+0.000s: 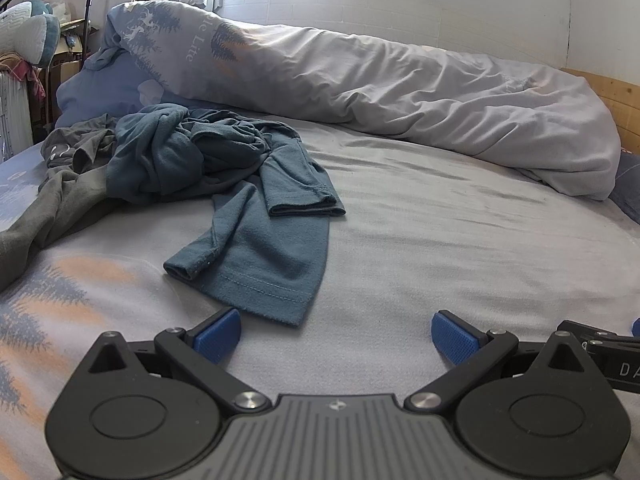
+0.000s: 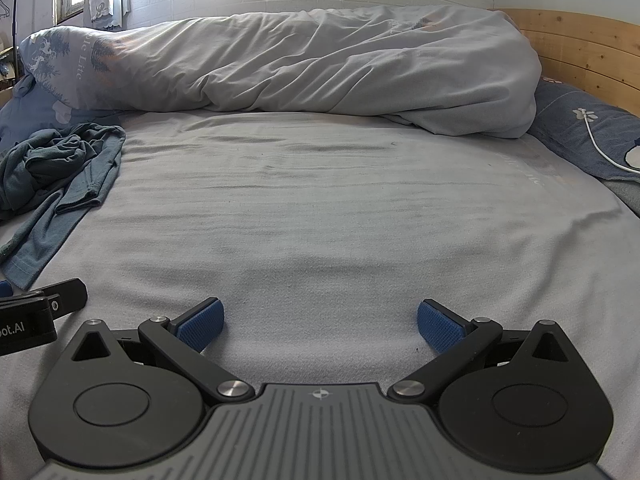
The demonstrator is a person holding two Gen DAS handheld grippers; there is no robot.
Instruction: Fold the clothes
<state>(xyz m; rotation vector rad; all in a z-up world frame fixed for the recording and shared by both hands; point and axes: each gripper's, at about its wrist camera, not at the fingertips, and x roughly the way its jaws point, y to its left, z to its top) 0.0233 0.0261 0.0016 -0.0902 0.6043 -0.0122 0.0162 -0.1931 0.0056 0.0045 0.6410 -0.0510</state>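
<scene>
Both tongs are held low over the bed (image 2: 320,208), side by side. Left tongs (image 1: 336,338): spread apart, nothing gripped. Right tongs (image 2: 320,326): spread apart, nothing gripped. A teal shirt (image 1: 224,184) is seen crumpled toward the bed's left edge, its hem just ahead of the left tongs. A grey garment (image 1: 60,184) is bunched against its left side. A rolled duvet (image 1: 380,92) is laid along the far edge.
</scene>
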